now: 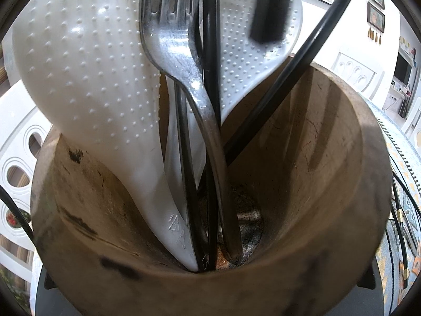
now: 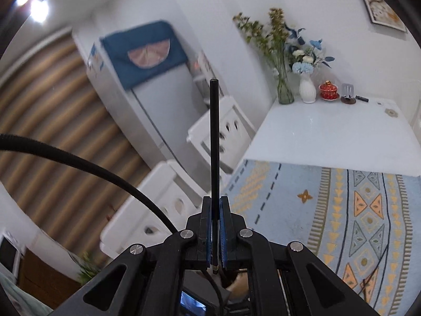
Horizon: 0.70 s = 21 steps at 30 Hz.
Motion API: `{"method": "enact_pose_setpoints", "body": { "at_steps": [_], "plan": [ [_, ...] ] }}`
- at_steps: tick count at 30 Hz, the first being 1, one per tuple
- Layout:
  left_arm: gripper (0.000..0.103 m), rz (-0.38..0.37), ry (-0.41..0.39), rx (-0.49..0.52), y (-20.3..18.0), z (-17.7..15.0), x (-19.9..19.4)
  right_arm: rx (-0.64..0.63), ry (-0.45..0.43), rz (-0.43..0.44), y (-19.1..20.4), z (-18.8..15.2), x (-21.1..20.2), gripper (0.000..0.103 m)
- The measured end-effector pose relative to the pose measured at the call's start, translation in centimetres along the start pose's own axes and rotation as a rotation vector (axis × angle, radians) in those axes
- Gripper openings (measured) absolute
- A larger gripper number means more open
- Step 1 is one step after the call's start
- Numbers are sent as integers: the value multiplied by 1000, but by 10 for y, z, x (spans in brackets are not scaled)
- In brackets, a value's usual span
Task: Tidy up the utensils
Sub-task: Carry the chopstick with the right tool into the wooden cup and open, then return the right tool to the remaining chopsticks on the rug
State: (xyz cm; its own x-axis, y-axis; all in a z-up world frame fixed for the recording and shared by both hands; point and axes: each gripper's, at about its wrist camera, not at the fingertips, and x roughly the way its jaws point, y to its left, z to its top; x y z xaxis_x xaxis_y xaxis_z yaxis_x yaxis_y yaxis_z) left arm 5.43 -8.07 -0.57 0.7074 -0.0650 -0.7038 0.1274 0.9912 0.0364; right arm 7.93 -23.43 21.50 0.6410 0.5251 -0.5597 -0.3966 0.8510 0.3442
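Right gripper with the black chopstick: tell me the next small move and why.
Probably carry the black chopstick over to the wooden holder and lower it in. The right gripper is shut on the stick in open air, while the holder already takes the white rice paddles, fork and other black sticks.

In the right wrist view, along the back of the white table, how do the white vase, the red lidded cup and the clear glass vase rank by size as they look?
1. clear glass vase, counting the glass only, and white vase: too alike to rank.
2. red lidded cup, clearly smallest.

All three stand about equally far away, so nearness hardly skews this.
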Motion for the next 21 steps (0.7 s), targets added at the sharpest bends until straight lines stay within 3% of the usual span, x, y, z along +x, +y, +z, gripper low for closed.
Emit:
{"method": "enact_pose_setpoints", "body": {
  "at_steps": [9, 13, 21],
  "plan": [
    [97, 0, 0, 0, 0, 0, 0, -102, 65, -52, 16, -7, 12, 5],
    [97, -1, -1, 0, 0, 0, 0, -99, 138, -31, 15, -2, 17, 21],
    [97, -1, 0, 0, 2, 2, 2, -50, 3, -43, -2, 19, -25, 32]
  ]
}}
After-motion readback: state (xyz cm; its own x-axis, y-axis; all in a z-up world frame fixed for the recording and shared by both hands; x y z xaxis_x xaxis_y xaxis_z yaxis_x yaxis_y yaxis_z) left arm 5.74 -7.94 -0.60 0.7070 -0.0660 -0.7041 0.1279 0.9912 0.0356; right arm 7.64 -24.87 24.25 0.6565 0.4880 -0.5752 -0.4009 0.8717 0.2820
